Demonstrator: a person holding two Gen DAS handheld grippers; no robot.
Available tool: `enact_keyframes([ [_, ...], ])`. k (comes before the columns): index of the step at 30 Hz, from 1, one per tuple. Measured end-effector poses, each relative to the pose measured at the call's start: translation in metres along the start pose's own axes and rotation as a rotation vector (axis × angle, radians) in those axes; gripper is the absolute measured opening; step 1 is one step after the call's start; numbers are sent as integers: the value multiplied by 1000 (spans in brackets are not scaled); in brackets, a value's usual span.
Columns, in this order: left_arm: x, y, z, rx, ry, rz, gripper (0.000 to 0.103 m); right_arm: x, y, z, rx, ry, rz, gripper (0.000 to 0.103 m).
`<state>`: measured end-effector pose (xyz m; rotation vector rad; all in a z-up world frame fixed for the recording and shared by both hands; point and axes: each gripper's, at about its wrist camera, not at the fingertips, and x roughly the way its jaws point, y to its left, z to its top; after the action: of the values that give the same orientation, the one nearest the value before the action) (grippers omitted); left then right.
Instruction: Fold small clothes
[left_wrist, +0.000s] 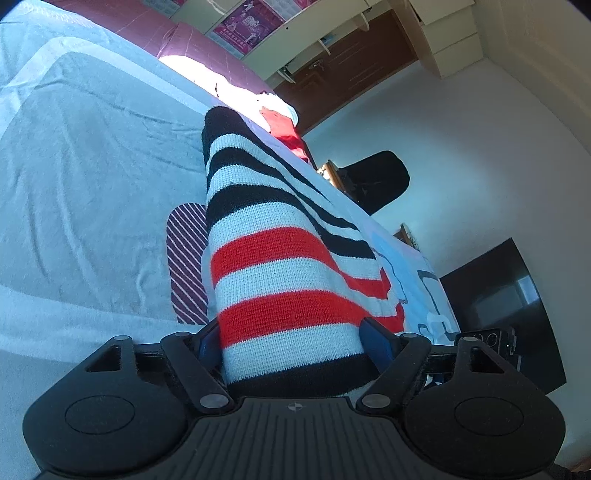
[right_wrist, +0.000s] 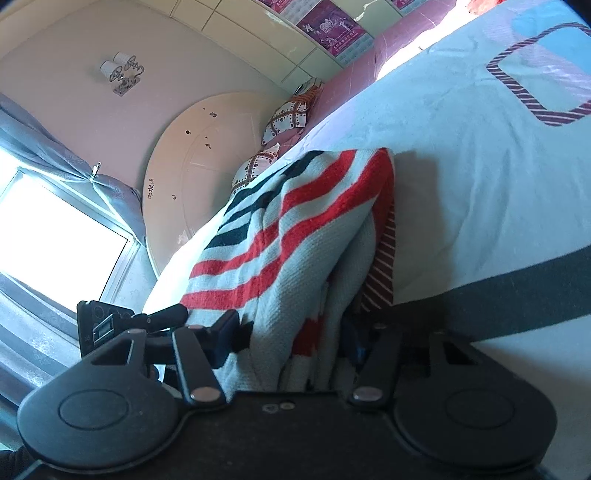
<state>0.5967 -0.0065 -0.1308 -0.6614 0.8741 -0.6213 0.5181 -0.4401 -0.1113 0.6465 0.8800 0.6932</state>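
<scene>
A small knit sweater (left_wrist: 273, 266) with black, white and red stripes lies on the pale blue bedspread (left_wrist: 85, 177). My left gripper (left_wrist: 291, 343) is shut on one end of it, the knit bunched between the blue pads. In the right wrist view the same sweater (right_wrist: 280, 236) is folded over itself, and my right gripper (right_wrist: 295, 339) is shut on its near edge, with several layers pinched between the jaws. The fingertips of both grippers are hidden by the cloth. The other gripper (right_wrist: 110, 325) shows at the left of the right wrist view.
The bedspread (right_wrist: 461, 155) has maroon striped patches (left_wrist: 186, 266). A red garment (left_wrist: 284, 127) lies at the far edge of the bed. A pink headboard (left_wrist: 155, 33), patterned pillows (right_wrist: 284, 118), a round headboard panel (right_wrist: 199, 166) and a black chair (left_wrist: 380, 181) surround the bed.
</scene>
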Motion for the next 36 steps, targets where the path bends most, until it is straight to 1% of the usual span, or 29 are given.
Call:
enact_keyframes([
  [2, 6, -7, 0, 32, -9, 28, 77, 4, 5, 0, -10, -14, -16, 56],
  [3, 8, -10, 0, 47, -12, 42, 77, 6, 6, 0, -14, -29, -31, 52],
  [4, 10, -13, 0, 59, -15, 57, 74, 7, 6, -2, -18, -39, -46, 49],
  [5, 11, -15, 0, 67, -17, 78, 68, 6, 7, -3, -16, -45, -54, 46],
  [6, 10, -16, 0, 64, -19, 91, 65, 5, 9, -4, -14, -50, -63, 42],
  [8, 8, -21, 1, 63, -24, 109, 56, -1, 15, -5, -21, -60, -65, 38],
  [10, 2, -28, 2, 56, -48, 105, 52, -6, 23, -5, -34, -73, -63, 36],
  [15, -17, -59, 4, 96, -78, 98, 51, -27, 40, -4, -62, -84, -34, 35],
  [19, -40, -81, 2, 115, -110, 94, 51, -43, 60, -1, -98, -84, -10, 35],
  [23, -68, -92, -1, 124, -155, 102, 51, -43, 87, 4, -148, -71, 4, 35],
  [27, -102, -87, 0, 120, -199, 109, 51, -27, 114, 4, -182, -49, 15, 35],
  [36, -187, -32, 9, 108, -232, 133, 51, 43, 178, -16, -220, -15, 30, 35],
])
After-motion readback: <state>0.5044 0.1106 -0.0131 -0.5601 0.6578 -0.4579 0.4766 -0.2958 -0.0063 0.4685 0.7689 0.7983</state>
